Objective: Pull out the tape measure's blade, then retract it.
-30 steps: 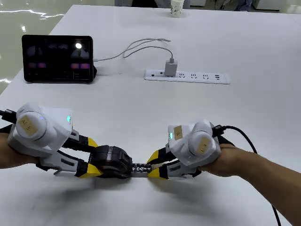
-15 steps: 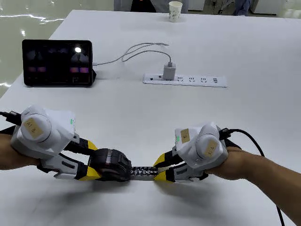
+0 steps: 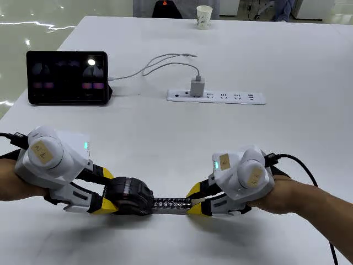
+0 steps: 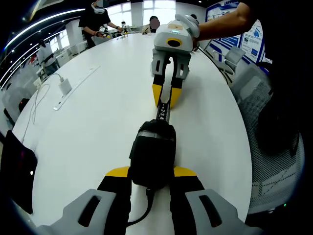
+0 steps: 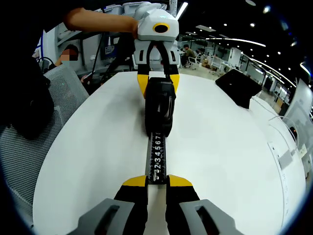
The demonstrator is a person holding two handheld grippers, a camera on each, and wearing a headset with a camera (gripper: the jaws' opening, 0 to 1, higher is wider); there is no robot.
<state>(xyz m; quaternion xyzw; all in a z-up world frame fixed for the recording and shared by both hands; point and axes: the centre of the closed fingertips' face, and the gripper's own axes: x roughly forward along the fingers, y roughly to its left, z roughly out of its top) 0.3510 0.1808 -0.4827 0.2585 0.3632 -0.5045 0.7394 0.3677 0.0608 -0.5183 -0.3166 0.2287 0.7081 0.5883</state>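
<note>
Tape measure [image 3: 129, 196] lies on the near side of the white table [image 3: 231, 138], blade [image 3: 172, 204] running left to right between two grippers. The left gripper [image 3: 109, 190] clamps the black body in its jaws. The right gripper [image 3: 193, 201], close on its right, has jaws almost shut, pinching the blade's end. Only a short length is out, so the pull likely runs rightward.
</note>
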